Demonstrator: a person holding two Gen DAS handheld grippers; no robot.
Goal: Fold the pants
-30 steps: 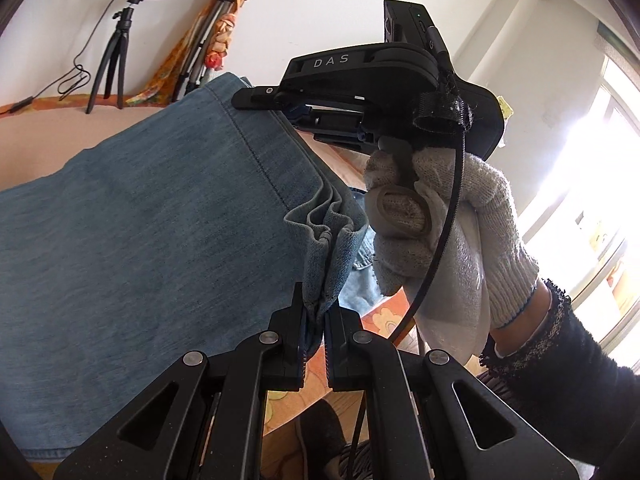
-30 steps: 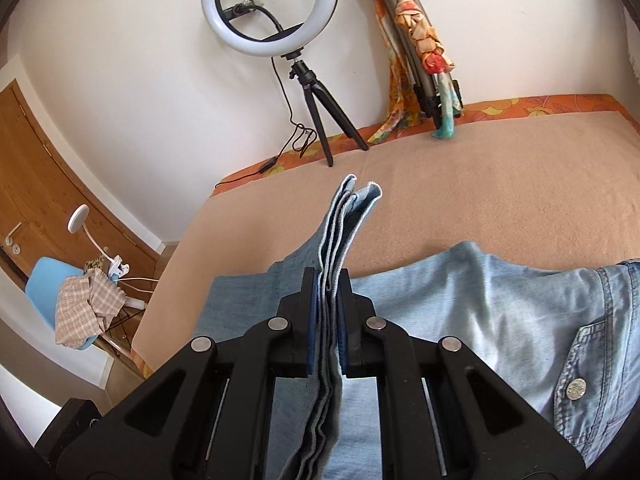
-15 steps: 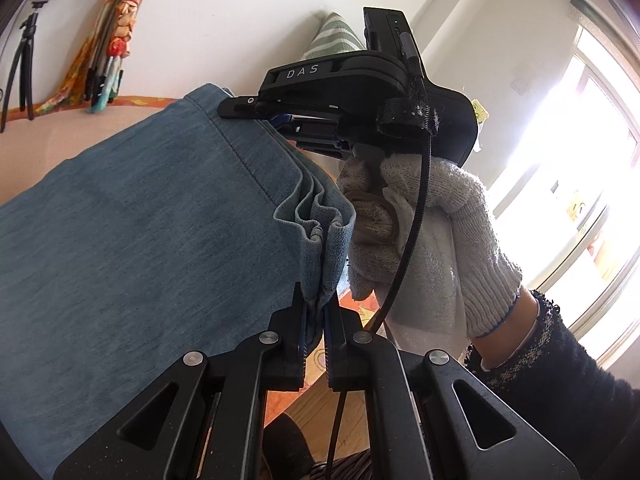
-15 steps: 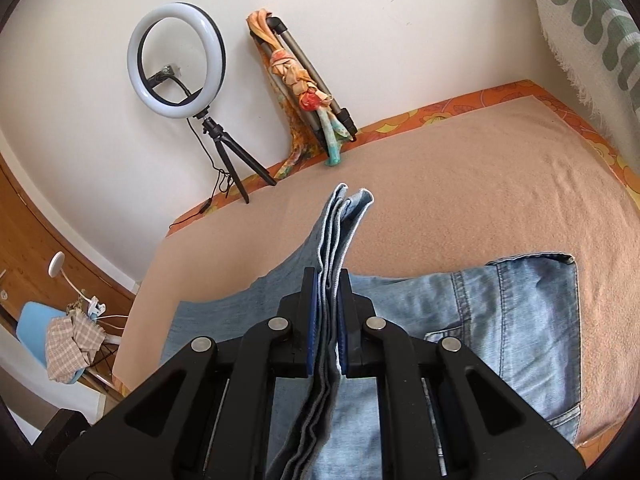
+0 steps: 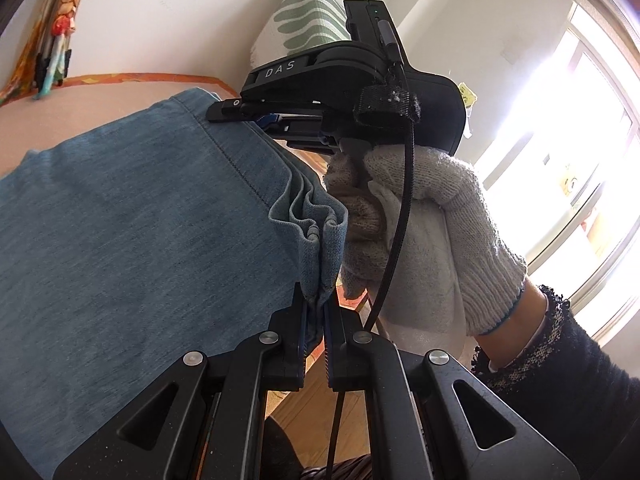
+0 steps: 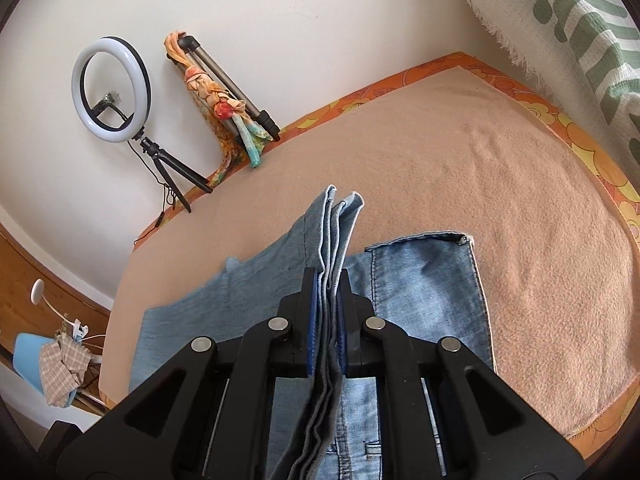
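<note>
The blue denim pants (image 5: 132, 216) hang lifted, their hem bunched and stacked. My left gripper (image 5: 316, 308) is shut on the gathered hem end near me. My right gripper (image 6: 328, 284) is shut on the stacked hem layers, which stick out past its fingertips. It also shows in the left wrist view (image 5: 236, 110), held by a white-gloved hand (image 5: 420, 232), clamping the far corner of the same hem. The rest of the pants (image 6: 424, 280), waist and pocket part, lies flat on the tan blanket (image 6: 500, 184) below the lifted legs.
A ring light on a tripod (image 6: 114, 92) and a folded tripod wrapped in a colourful scarf (image 6: 224, 100) stand by the far wall. A green-and-white pillow (image 6: 572, 20) sits at the right. A blue chair with cloth (image 6: 44, 364) stands off the bed's left side.
Both grippers have carried the held hem to the right, over the pants' waist part. The ring light slid left in the right view; the pillow and the window came into view.
</note>
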